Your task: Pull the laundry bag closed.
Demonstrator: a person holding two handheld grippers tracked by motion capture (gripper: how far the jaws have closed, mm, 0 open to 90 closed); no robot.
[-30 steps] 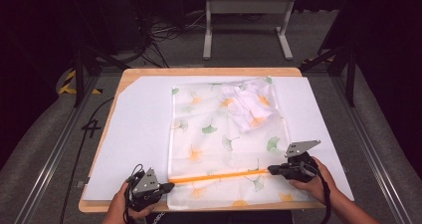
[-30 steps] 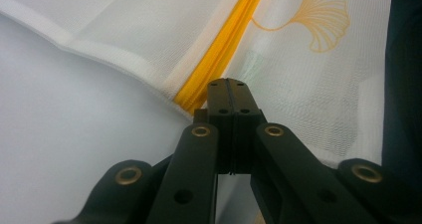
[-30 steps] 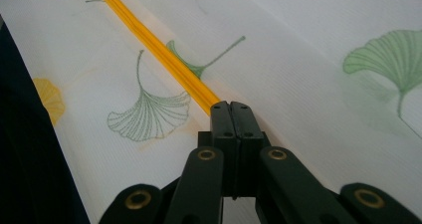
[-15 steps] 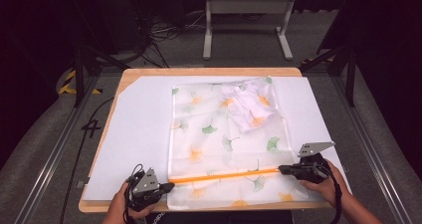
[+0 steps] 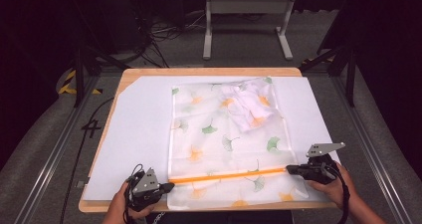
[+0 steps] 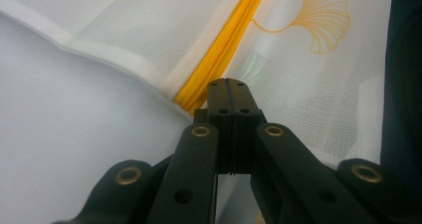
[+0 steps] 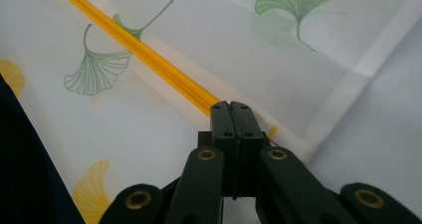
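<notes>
At the near left I found the left gripper [image 5: 166, 187] lying low on the white sheet [image 5: 134, 134] that covered the table [image 5: 209, 71], its jaws clenched on the left end of the orange zipper [image 5: 226, 175]. In the left gripper view the two black jaws met with no gap, and the zipper [image 6: 226, 45] ran away from their tips, so I judged the grip was on the zipper's end or on the seam just beside it; the exact contact was hidden beneath the jaws. I took this hold to be an anchor, pinning that end so the bag could not slide or bunch. The mesh bag [image 5: 224, 139] lay flat in the middle of the sheet, printed with ginkgo leaves, with a white garment [image 5: 246, 104] inside at its far right corner. Its long axis ran near to far, with the zippered mouth at the near end; the zipper itself crossed it left to right, rising slightly toward the right. At the near right, the right gripper [image 5: 288, 169] sat at the zipper's right end, jaws likewise pressed together. In the right gripper view the zipper [image 7: 139, 50] ended under the tips; I could not tell whether they pinched the slider or only the tape. I judged the two holds kept the line taut.
</notes>
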